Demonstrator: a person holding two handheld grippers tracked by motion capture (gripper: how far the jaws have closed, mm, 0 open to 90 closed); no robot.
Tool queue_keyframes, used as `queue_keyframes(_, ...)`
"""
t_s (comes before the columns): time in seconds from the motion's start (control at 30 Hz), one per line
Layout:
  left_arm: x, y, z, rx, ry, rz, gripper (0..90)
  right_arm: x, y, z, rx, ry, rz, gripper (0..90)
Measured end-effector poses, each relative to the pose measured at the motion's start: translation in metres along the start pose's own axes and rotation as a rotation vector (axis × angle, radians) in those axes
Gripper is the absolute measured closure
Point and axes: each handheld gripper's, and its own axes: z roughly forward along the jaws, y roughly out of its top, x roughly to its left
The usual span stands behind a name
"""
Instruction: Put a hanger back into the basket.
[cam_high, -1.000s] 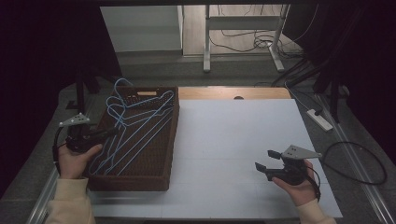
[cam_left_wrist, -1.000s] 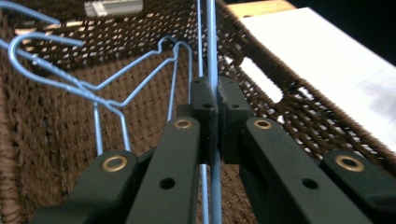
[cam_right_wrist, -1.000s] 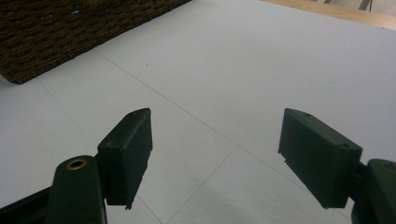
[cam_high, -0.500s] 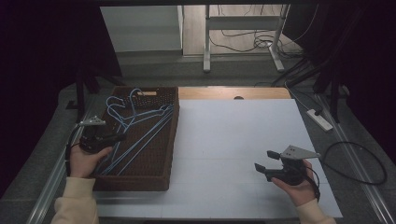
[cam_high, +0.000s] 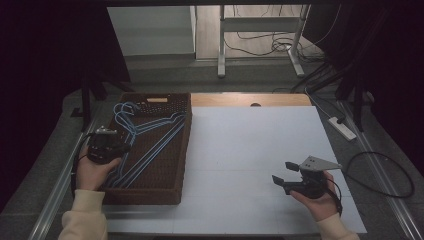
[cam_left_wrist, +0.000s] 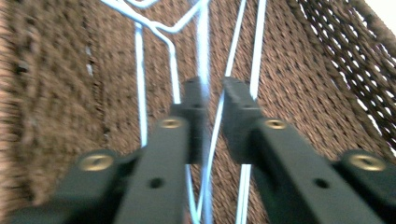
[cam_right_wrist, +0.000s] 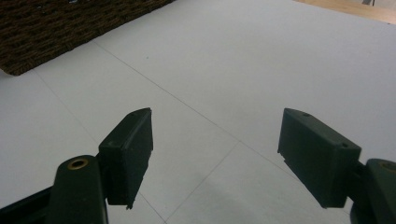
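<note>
The left claw (cam_left_wrist: 213, 100), narrowed around a blue hanger (cam_high: 145, 137), has dropped lower into the basket (cam_high: 165, 192); the right claw (cam_high: 285, 172) stays wide.

The left gripper (cam_left_wrist: 212, 95) looks down along its two black jaws into a brown woven wicker basket (cam_left_wrist: 56, 93), whose dark weave covers the floor and rises as an openwork wall at the upper right. The jaws stand close together with only a narrow gap between their tips, and a thin light-blue wire clothes hanger (cam_left_wrist: 173, 70) has a strand running through that gap — whether the pads press on it cannot be told through the blur. More light-blue wires lie just beside the jaws on both sides, meeting in a twisted neck near the top edge.
</note>
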Motion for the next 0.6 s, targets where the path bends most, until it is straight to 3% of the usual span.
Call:
queue_keyframes(0.1,-0.004,0.002,-0.009,-0.062,0.044,0.014,60.0,0.0,0.0,0.0,-0.001,0.0,0.002,27.0)
queue_keyframes(0.17,-0.007,0.003,-0.016,-0.096,0.039,0.025,51.7,0.0,0.0,0.0,-0.002,0.001,0.004,27.1)
queue_keyframes(0.23,-0.011,0.005,-0.022,-0.125,0.013,0.029,45.4,0.0,0.0,0.0,0.001,0.0,0.003,27.0)
queue_keyframes(0.27,-0.015,0.005,-0.028,-0.156,-0.034,0.036,42.6,0.0,0.0,0.0,0.002,-0.001,0.002,27.0)
queue_keyframes(0.3,-0.015,0.005,-0.028,-0.156,-0.034,0.036,41.1,0.0,0.0,0.0,0.002,-0.001,0.002,27.0)
queue_keyframes(0.4,-0.02,0.005,-0.035,-0.193,-0.105,0.048,39.0,0.0,0.0,0.0,0.004,-0.001,0.004,27.0)
queue_keyframes(0.6,-0.032,0.001,-0.047,-0.239,-0.202,0.059,35.8,-0.001,-0.001,0.0,0.011,-0.005,0.013,26.9)
